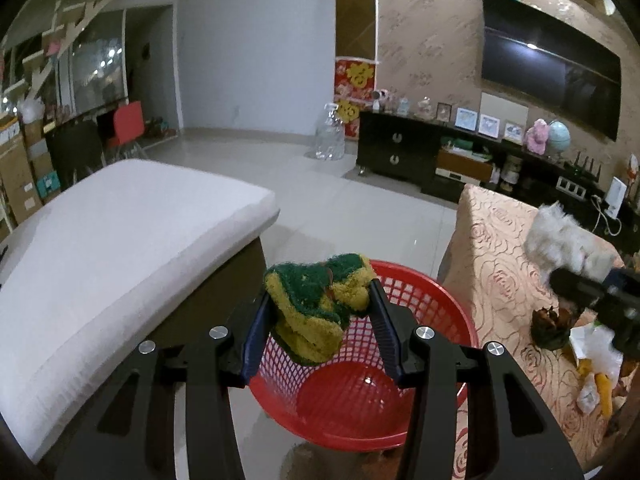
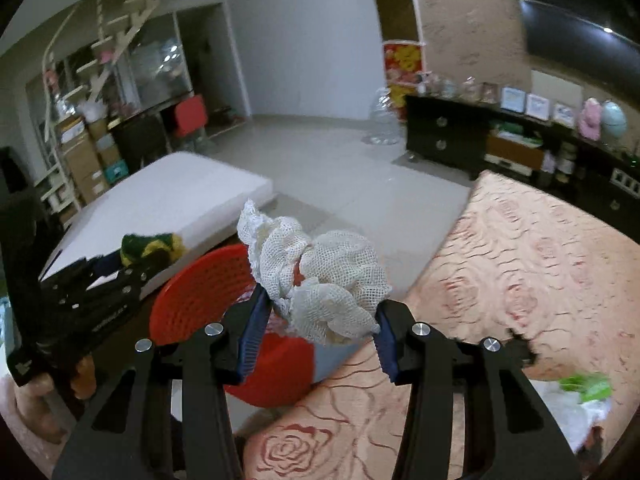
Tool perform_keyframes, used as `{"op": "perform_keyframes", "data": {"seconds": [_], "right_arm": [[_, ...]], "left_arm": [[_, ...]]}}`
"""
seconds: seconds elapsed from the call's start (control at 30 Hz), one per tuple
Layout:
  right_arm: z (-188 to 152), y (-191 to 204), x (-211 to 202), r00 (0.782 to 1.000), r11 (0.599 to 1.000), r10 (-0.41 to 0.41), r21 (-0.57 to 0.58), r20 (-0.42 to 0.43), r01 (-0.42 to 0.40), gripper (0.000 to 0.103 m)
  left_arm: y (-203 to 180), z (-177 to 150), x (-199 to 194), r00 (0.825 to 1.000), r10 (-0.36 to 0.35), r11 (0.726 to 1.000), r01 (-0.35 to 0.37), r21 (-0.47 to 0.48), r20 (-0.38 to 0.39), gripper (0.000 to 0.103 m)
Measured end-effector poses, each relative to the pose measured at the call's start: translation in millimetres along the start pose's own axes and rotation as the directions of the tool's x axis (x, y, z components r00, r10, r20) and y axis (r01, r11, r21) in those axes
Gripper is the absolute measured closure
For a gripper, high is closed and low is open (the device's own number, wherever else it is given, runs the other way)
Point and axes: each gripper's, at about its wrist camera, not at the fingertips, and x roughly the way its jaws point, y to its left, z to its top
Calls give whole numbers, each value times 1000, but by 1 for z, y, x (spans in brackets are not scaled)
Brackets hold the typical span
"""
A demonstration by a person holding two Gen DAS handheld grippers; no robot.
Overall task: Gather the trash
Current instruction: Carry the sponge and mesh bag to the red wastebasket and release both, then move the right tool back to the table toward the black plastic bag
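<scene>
A living room with a pale glossy tiled floor (image 1: 344, 208) spreads behind everything, with a patterned beige wall carrying a large dark flat screen (image 1: 552, 68) above a long black low cabinet (image 1: 400, 152) lined with small framed pictures and ornaments. On the left lies a thick white cushioned seat on a dark base (image 1: 120, 232); on the right is the counter under a peach cloth woven with rose patterns (image 1: 492, 240), and near its right edge sit crumpled white plastic wrappers, yellow scraps and a dark brown lump (image 1: 550, 326). Between the seat and the counter, on the floor, stands a round red plastic mesh basket (image 1: 436, 300), its bottom bare in the left wrist view. The left tongs (image 1: 320, 304) hang over the basket's near-left rim, partly closed and pinching a crumpled green-and-yellow scouring sponge (image 1: 320, 300) between blue ribbed pads (image 1: 256, 332). The right tongs (image 2: 320, 312) are above the gap where the basket meets the counter edge, narrowly set and gripping a bunched white open-weave mesh cloth (image 2: 320, 276), which bulges up above the pads. In the right wrist view a hand (image 2: 36, 408) shows at the lower left, holding the left tool.
</scene>
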Motion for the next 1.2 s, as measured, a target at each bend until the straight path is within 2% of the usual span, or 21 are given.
{"op": "perform_keyframes", "data": {"seconds": [0.33, 0.47, 0.6, 0.63, 0.87, 1.2], "right_arm": [[-2, 27, 49, 994, 998, 59, -8, -90, -60, 57], [-7, 33, 60, 989, 996, 85, -8, -120, -86, 55], [-9, 32, 66, 987, 995, 98, 4, -130, -98, 40], [-10, 33, 67, 987, 995, 96, 6, -127, -96, 38], [-6, 27, 62, 989, 995, 100, 27, -111, -97, 33], [-7, 14, 40, 997, 999, 35, 17, -61, -34, 32]], "left_arm": [[1, -8, 24, 997, 14, 1000, -13, 8, -82, 58], [0, -11, 28, 995, 10, 1000, -8, 18, -94, 55], [1, -11, 29, 995, 7, 1000, -6, 13, -101, 47], [2, -11, 30, 995, 8, 1000, -7, 10, -101, 43], [5, -11, 27, 996, 15, 1000, -16, -7, -86, 28], [0, -6, 10, 1000, 9, 1000, -9, -3, 2, 21]]}}
